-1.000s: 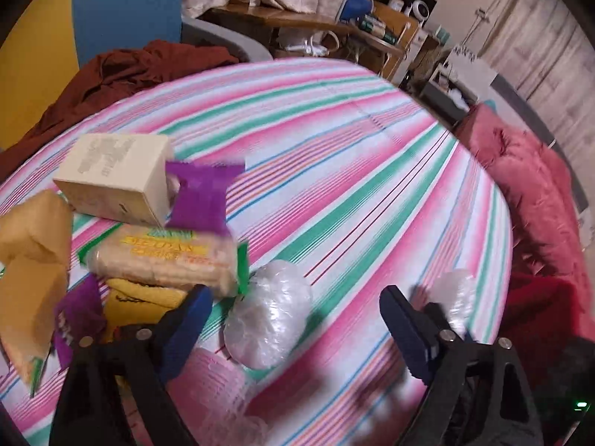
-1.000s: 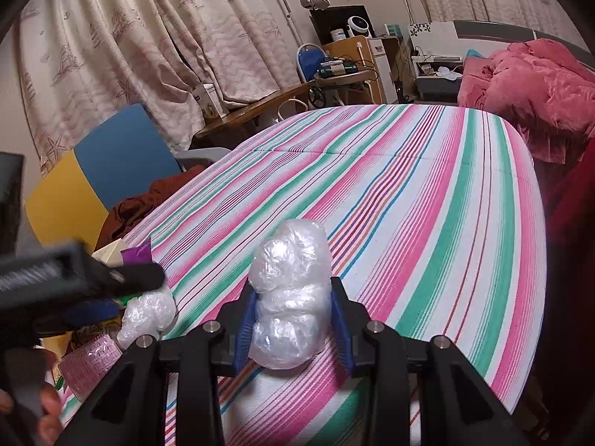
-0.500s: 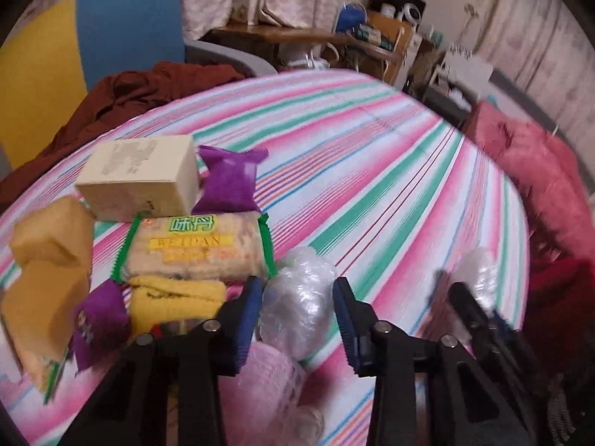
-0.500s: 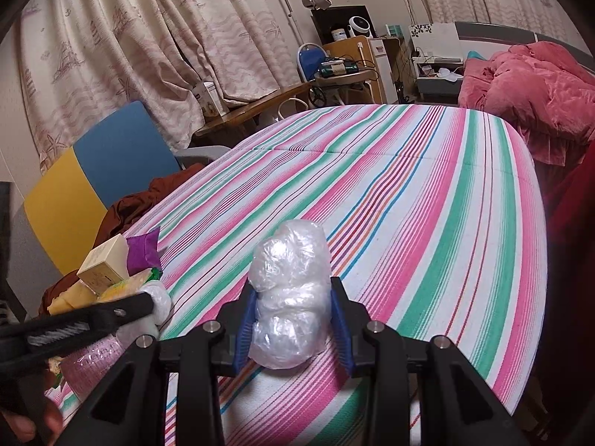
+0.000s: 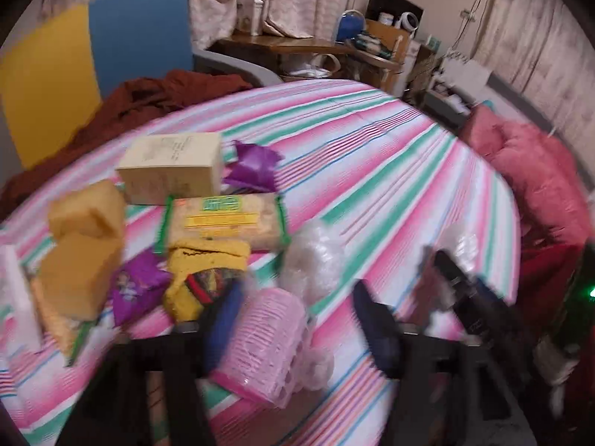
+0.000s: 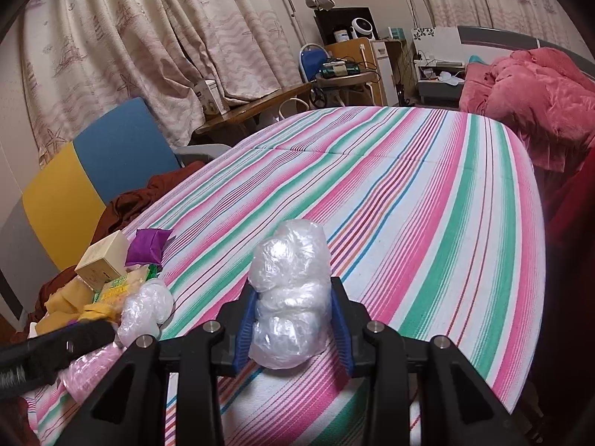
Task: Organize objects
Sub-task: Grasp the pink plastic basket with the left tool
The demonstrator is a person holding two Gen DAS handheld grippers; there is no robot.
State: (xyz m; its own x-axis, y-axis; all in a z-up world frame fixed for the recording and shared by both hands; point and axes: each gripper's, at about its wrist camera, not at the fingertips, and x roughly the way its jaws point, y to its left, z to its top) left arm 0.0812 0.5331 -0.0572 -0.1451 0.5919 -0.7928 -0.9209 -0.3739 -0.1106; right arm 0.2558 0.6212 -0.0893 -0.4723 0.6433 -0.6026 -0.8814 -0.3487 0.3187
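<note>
Left tongs (image 5: 297,319) have spread wide; right tongs (image 6: 292,329) grip plastic wad (image 6: 288,297).

Hardly any print could be read. The cracker pack (image 5: 223,223), lying ahead and to the left of the left jaws, carried a green label with pale characters above a yellow band with red lettering, both too blurred to make out. The cream box (image 5: 173,167) beyond it bore faint grey print on its top face, illegible. The purple packet (image 5: 135,290) just left of the left jaws showed a picture but no legible words. From the right wrist view, the cracker pack (image 6: 119,290), left of the right jaws, showed only smeared yellow and green marks.
</note>
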